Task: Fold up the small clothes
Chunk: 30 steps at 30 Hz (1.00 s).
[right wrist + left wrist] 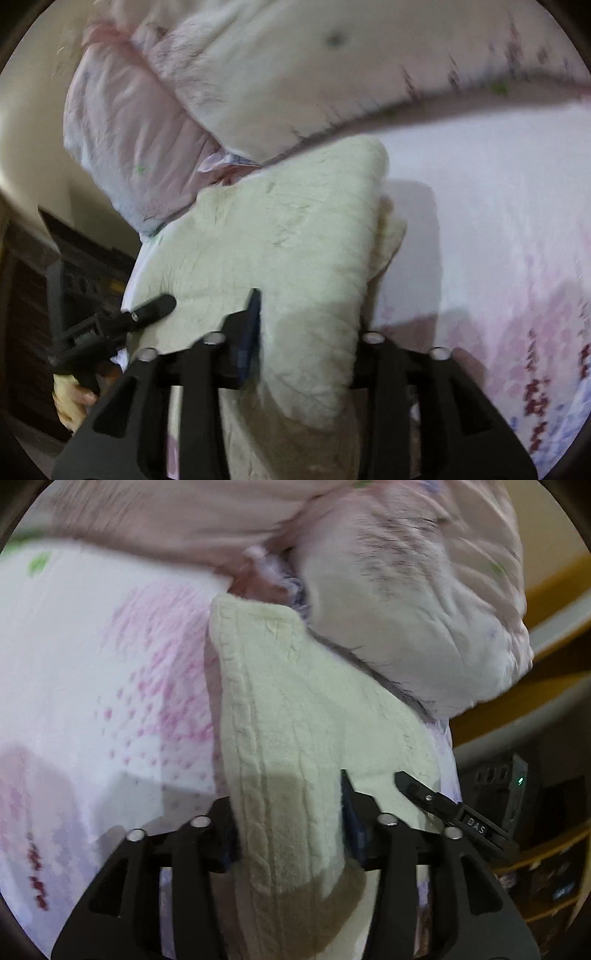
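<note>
A bed sheet, white with pink speckling, fills the background, with a bunched pale quilt at its far side. The cream knitted garment lies on the sheet, its far corner touching the quilt. The left gripper is clenched on the garment's near edge, cloth passing between its fingers; the right gripper likewise grasps the same garment. In the left view the garment's long axis, marked by the cable-knit ribs, runs straight ahead from the gripper toward the quilt. Both grippers hold the near end side by side, neither clearly nearer the quilt; the coming fold probably carries this end forward.
</note>
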### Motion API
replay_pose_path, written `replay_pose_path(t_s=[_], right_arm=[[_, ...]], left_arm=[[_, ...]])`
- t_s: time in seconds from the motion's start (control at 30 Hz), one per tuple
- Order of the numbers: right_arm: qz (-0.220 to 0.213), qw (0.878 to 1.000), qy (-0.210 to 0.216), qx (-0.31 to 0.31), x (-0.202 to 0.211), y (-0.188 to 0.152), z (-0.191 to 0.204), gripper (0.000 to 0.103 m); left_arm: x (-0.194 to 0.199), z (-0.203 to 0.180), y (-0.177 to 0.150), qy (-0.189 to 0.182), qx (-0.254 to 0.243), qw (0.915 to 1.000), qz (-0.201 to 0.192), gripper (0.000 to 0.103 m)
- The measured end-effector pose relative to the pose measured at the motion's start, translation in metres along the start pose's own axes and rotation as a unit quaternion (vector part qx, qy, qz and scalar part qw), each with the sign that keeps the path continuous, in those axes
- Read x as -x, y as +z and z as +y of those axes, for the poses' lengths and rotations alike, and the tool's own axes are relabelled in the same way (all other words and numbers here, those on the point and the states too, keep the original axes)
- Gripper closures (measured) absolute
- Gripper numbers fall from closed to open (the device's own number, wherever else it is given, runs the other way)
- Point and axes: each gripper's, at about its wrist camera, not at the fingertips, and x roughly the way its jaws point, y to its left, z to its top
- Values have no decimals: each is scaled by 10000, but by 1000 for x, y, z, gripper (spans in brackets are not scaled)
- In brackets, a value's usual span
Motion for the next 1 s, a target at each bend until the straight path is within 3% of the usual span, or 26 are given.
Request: replay_pose_path(t_s=[0.07, 0.23, 0.3, 0.33, 0.43, 0.53, 0.63, 0.73, 0.87, 1.0], right_arm=[[-36, 9997, 173, -182, 9, 2, -5, 59], [-534, 9977, 7, -417, 32, 15, -18, 58], [-607, 9974, -47, -397, 30, 20, -18, 68], [-618, 9975, -127, -315, 26, 23, -17, 88], [-652, 9941, -853, -181, 7, 27, -13, 92], [-628, 9933, -959, -156, 8, 26, -16, 91], [-795, 9898, -1170, 136, 25, 18, -3, 79], [-959, 9884, -962, 677, 49, -1, 17, 79], [-718, 9835, -797, 1457, 63, -34, 39, 79], [-218, 9705, -1529, 1850, 31, -50, 44, 80]], left_arm=[[4, 3, -2, -102, -31, 9999, -39, 50], [24, 1, -6, 38, -300, 9994, -170, 43], [24, -2, -7, 124, -368, 9990, -198, 42], [23, -1, -7, 152, -374, 9990, -206, 42], [15, 4, -6, 247, -286, 9991, -214, 38], [13, -1, -7, 399, -414, 9980, -279, 37], [24, -7, -15, 436, -522, 9972, -323, 38], [39, -14, -29, 468, -775, 9952, -383, 37], [52, -22, -53, 626, -1203, 9899, -409, 33], [42, -27, -66, 1110, -1616, 9798, -402, 30]])
